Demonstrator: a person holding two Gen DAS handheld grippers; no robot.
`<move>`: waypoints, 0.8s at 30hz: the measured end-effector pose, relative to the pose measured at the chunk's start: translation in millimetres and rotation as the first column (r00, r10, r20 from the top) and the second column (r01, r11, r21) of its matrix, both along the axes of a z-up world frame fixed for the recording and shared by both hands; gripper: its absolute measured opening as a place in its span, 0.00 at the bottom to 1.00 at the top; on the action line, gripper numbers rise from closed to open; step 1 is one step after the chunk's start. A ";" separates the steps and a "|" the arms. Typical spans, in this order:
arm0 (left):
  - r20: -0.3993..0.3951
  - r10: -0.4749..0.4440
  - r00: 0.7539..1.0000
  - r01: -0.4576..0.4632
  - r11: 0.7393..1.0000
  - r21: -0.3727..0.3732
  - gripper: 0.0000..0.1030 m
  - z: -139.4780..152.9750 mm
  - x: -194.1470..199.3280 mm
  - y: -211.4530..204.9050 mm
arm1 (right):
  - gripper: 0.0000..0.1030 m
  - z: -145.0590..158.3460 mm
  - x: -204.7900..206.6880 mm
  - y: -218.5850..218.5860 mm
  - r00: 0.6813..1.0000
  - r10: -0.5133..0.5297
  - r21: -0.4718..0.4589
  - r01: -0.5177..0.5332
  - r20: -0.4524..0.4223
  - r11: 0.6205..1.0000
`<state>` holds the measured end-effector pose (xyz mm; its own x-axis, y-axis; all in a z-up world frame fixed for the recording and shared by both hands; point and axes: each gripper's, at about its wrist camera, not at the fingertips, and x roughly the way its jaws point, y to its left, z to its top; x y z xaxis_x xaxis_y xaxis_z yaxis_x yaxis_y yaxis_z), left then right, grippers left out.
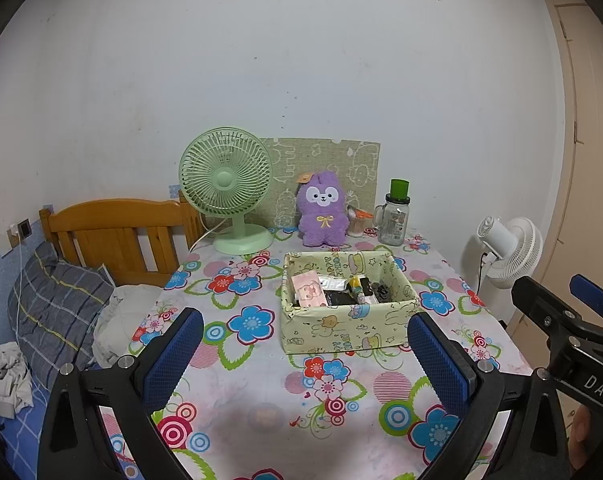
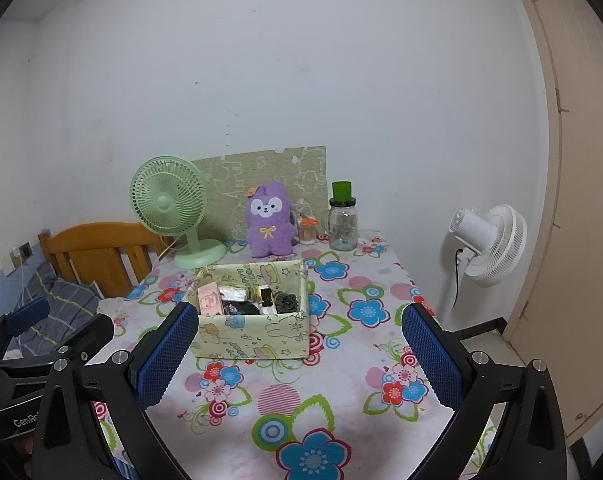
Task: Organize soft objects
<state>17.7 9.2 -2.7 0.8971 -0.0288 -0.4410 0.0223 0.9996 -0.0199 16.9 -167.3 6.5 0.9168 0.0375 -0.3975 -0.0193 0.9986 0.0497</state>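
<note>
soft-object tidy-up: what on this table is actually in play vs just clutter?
In play:
purple plush toy, upright at the back of the table
patterned storage box, open, already holding small items
left gripper and right gripper, both open and empty

Just lying about:
green desk fan
glass jar with green lid
white floor fan
floral tablecloth

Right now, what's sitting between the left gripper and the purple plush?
The open patterned box of small items stands on the tablecloth between the left gripper and the plush, which sits by the wall. The left wrist view shows it.
</note>
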 end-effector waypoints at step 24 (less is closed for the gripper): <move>0.002 0.001 1.000 -0.002 1.000 0.002 1.00 -0.1 1.3 -1.4 | 1.00 -1.5 3.3 -1.0 1.000 -0.014 -0.001 0.014 -0.006 1.000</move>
<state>19.0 7.8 -2.8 0.8981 -0.0267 -0.4390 0.0209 0.9996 -0.0181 20.2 -168.3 5.0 0.9147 0.0246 -0.4034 -0.0054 0.9988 0.0486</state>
